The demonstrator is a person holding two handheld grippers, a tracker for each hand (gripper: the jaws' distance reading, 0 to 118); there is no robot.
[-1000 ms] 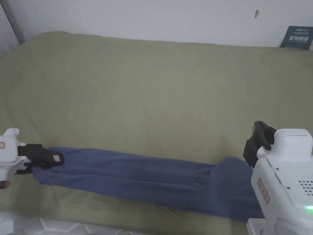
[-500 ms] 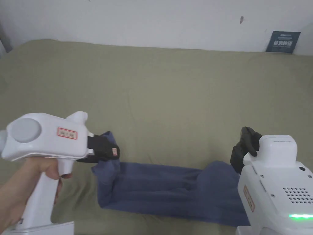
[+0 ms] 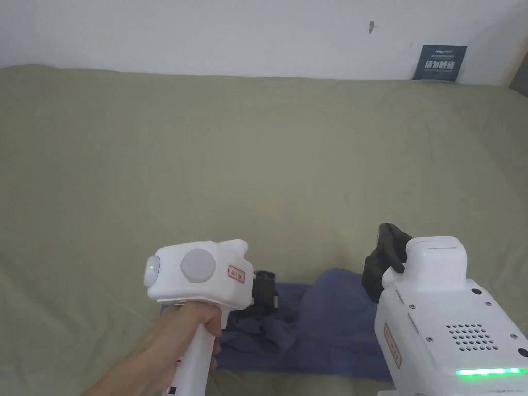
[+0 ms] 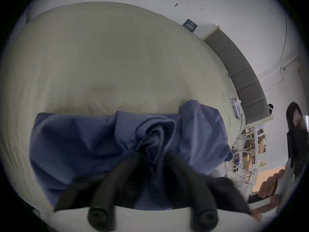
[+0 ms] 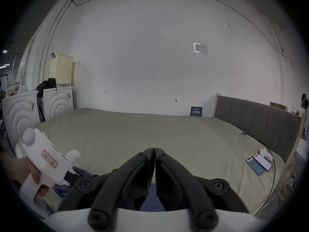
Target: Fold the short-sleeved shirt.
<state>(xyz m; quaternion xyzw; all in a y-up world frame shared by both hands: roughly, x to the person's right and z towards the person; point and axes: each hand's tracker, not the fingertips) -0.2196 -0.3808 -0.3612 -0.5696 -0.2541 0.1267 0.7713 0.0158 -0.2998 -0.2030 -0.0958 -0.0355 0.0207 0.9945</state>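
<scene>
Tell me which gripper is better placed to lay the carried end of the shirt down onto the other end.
Left, likely. The left gripper is shut on a bunch of the shirt and is over its middle. The right gripper is shut with nothing visible between its tips, pointing above the bed.

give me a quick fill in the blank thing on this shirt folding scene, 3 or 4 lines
1. The shirt being folded is ____ in colour.
2. The left gripper has its jaws closed on a bunch of the ____.
3. In the right gripper view, the right gripper has its jaw tips ____ together, with nothing showing between them.
4. Two phones lie on the bed near the grey ____.

Missing words: blue; shirt; pressed; headboard
</scene>
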